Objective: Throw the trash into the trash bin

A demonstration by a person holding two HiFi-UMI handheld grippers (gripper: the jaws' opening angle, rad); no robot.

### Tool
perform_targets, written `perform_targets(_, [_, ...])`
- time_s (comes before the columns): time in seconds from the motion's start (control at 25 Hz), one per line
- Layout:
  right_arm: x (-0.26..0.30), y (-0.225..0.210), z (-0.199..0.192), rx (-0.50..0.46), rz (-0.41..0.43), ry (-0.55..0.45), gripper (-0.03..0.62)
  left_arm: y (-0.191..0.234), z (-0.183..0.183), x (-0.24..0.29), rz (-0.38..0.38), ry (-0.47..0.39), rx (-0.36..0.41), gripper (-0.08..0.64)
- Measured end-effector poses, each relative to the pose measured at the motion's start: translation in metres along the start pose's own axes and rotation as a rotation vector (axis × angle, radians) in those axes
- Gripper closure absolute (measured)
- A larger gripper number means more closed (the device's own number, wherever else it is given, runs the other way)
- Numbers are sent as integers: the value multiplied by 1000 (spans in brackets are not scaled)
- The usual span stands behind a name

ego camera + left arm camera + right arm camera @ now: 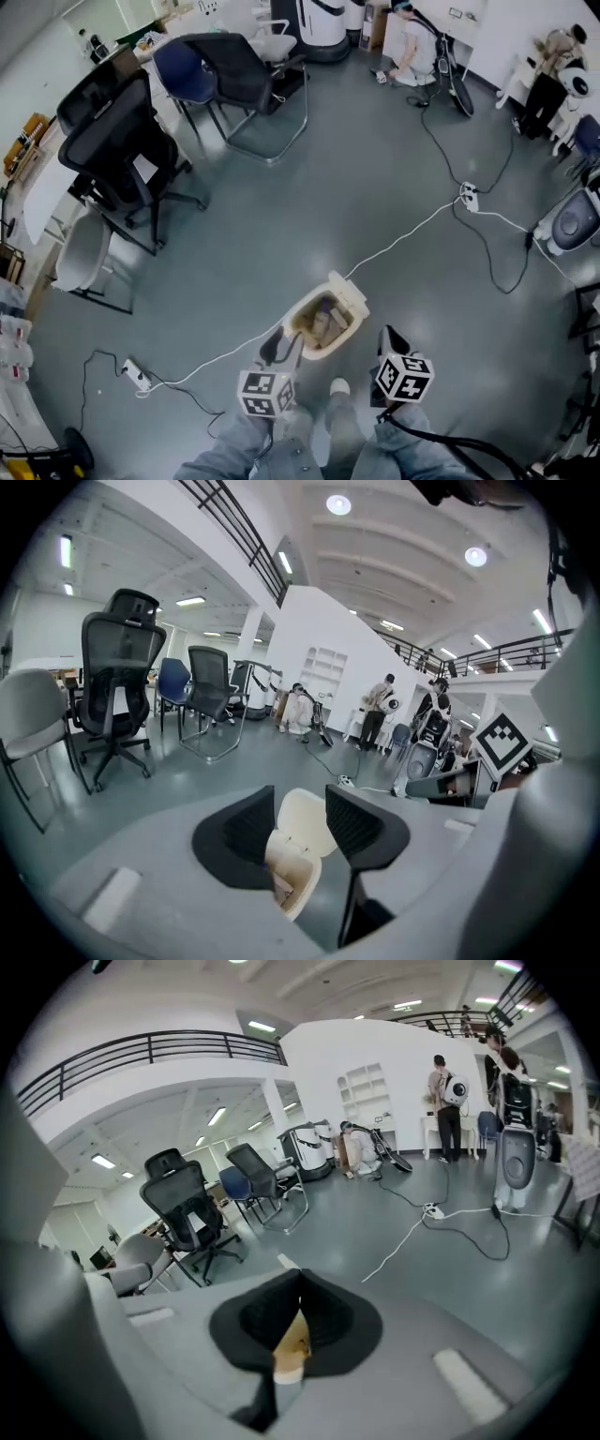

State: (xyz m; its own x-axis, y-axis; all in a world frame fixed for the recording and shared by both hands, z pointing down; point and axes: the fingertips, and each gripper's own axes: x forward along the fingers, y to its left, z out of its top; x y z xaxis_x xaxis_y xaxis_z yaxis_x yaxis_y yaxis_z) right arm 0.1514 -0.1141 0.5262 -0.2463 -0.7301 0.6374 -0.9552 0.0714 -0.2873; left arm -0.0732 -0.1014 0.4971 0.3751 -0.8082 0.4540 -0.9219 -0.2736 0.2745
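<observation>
A cream trash bin (345,298) stands on the grey floor with its lid tipped back, and brownish trash (325,324) lies inside it. My left gripper (278,347) hovers at the bin's near left rim. In the left gripper view its jaws (300,810) stand apart with nothing between them, and the bin (305,825) shows through the gap. My right gripper (392,340) hangs just right of the bin. In the right gripper view its jaw tips (298,1290) meet, and a sliver of the bin (292,1340) shows below them.
A white cable (398,244) runs across the floor from the bin to a power strip (468,196). Another strip (137,375) lies at the left. Black office chairs (122,150) and a blue chair (187,70) stand at the back left. The person's knees and shoe (339,386) are below.
</observation>
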Motion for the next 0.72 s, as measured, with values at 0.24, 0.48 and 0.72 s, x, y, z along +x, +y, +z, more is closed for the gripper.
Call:
perform_targets(0.24, [-55,60,48,-104,87,-112,589,-7,75,-53,127,-116,58,549])
perform_targets(0.48, [-93,97,109,-193,99,-234,589,-11,145,-86,84,-241,48,551])
perform_targets(0.72, [-122,69,160,-190,18,-326,589,-7,202,-98,104,-310,95,551])
